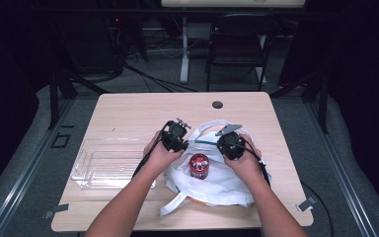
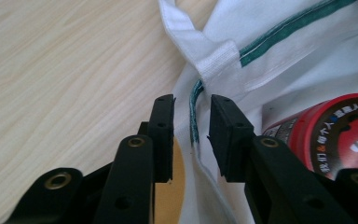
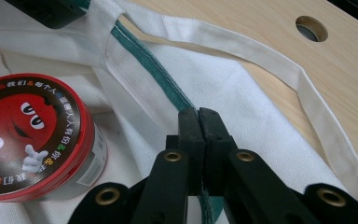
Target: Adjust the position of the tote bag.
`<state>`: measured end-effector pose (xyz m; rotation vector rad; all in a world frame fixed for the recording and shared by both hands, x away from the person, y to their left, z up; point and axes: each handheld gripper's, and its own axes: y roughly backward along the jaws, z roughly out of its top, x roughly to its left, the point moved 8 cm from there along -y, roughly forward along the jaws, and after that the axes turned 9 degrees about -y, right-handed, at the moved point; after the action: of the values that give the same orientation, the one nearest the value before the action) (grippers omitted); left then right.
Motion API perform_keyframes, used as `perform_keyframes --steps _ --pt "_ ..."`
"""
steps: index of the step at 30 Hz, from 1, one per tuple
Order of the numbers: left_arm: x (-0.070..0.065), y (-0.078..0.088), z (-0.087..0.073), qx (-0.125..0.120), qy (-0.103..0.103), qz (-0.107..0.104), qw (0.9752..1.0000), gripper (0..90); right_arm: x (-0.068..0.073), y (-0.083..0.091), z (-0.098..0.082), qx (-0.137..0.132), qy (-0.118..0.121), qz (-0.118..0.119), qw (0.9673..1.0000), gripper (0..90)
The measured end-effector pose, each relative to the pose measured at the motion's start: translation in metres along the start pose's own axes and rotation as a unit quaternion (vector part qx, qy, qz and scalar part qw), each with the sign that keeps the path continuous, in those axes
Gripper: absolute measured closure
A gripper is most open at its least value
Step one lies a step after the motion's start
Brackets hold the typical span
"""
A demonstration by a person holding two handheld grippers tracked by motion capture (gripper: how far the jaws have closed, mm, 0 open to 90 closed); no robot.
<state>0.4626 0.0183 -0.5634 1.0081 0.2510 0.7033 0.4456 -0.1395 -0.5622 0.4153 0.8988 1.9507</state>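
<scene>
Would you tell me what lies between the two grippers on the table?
In the high view, a red-lidded can on the white bag lies between the left gripper and right gripper.

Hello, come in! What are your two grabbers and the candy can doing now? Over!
Left gripper open around bag edge. Right gripper shut on bag edge. Candy can upright on the bag. Nothing blocking.

A light wooden table carries a white cloth bag and a clear plastic tray.

can blocks gap btwn grippers; table's far side free
</scene>
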Motion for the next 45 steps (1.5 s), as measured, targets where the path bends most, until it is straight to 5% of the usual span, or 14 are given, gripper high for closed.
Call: perform_keyframes --steps 9,17,26,33,39,45 --pt "0.001 0.021 0.000 -0.024 -0.001 -0.001 0.9997 61.9 0.002 0.006 0.000 -0.014 -0.013 0.010 0.9998 88.3" --pt "0.002 0.038 -0.003 -0.040 -0.022 0.006 0.9989 56.8 0.003 0.012 -0.001 -0.023 -0.020 0.012 0.9995 81.5" --pt "-0.001 0.057 -0.003 -0.069 -0.037 -0.014 0.9969 55.4 0.008 0.023 -0.002 -0.048 -0.029 0.013 0.9983 62.0" --pt "-0.008 0.067 -0.006 -0.057 -0.048 -0.033 0.9967 51.9 0.011 0.032 -0.002 -0.055 -0.031 0.025 0.9977 57.8" --pt "-0.018 0.077 0.001 -0.069 -0.085 -0.031 0.9935 49.9 0.012 0.046 0.001 -0.073 -0.045 0.028 0.9959 53.9" --pt "-0.031 0.075 0.005 -0.050 -0.113 -0.042 0.9915 49.5 0.009 0.056 0.000 -0.081 -0.048 0.019 0.9953 50.5"
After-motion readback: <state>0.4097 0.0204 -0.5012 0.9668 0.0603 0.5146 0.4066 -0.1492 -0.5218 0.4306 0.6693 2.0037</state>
